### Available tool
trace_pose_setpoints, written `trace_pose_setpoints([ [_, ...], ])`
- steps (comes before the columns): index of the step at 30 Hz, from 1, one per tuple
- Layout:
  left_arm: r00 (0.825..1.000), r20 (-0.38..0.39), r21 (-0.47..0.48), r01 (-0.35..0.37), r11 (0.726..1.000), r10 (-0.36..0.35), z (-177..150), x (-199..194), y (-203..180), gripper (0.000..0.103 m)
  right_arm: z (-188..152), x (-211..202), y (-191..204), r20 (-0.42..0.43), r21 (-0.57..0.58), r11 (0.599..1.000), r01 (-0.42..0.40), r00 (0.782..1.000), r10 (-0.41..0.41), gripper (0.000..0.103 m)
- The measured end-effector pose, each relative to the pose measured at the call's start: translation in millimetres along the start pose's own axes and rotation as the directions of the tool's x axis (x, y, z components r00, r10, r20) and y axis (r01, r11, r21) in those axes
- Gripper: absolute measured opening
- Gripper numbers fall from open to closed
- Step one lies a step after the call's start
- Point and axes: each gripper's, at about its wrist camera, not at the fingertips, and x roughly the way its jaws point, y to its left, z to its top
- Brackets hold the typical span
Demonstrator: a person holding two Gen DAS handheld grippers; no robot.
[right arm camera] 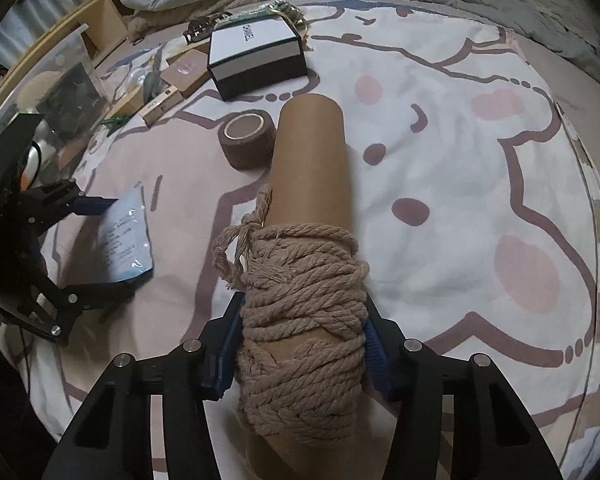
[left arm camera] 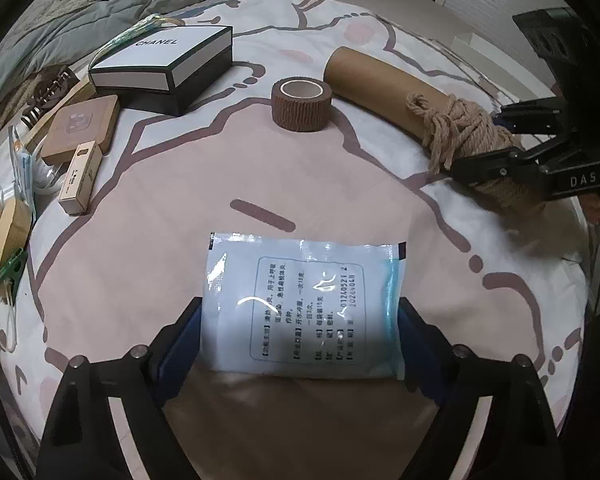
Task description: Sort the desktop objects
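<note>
Several things already lie grouped beside the white box point(left arm camera: 160, 68). The left gripper point(left arm camera: 300, 336) grips the medicine sachet point(left arm camera: 300, 304), the right gripper point(right arm camera: 300, 344) grips the rope-wound tube point(right arm camera: 304, 248); the tape roll point(left arm camera: 302, 106) is not yet sorted.

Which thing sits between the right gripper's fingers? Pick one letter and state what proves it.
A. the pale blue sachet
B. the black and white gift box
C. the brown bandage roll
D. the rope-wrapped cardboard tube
D: in the right wrist view the right gripper has its blue pads pressed against the rope wound round the rope-wrapped cardboard tube.
</note>
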Motion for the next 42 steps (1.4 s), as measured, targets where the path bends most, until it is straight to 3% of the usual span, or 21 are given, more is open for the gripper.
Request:
trace_pose_setpoints([
  [14,1.000,0.016,-0.053,0.020,0.998,-0.019,4.3,-14.2,3.0,0.083,6.4,-15.7,5.2,0.039,0.017,0.999,-0.028,0.999,0.027,0.054],
  [26,0.993,0.116,-0.095,-0.025,0.995,0.036,21.1,-60.2,4.5,0.083,21.8,-46.9,5.4,0.126,0.046,0.998,-0.036,0.992,0.030,0.054],
  [42,0.950,0.266,-0.155,-0.126,0.980,0.164,38.1,-151.5,-10.1,0.083,43.5,-128.6,32.2,0.316,0.011,0.998,-0.068,0.947,0.061,0.054],
])
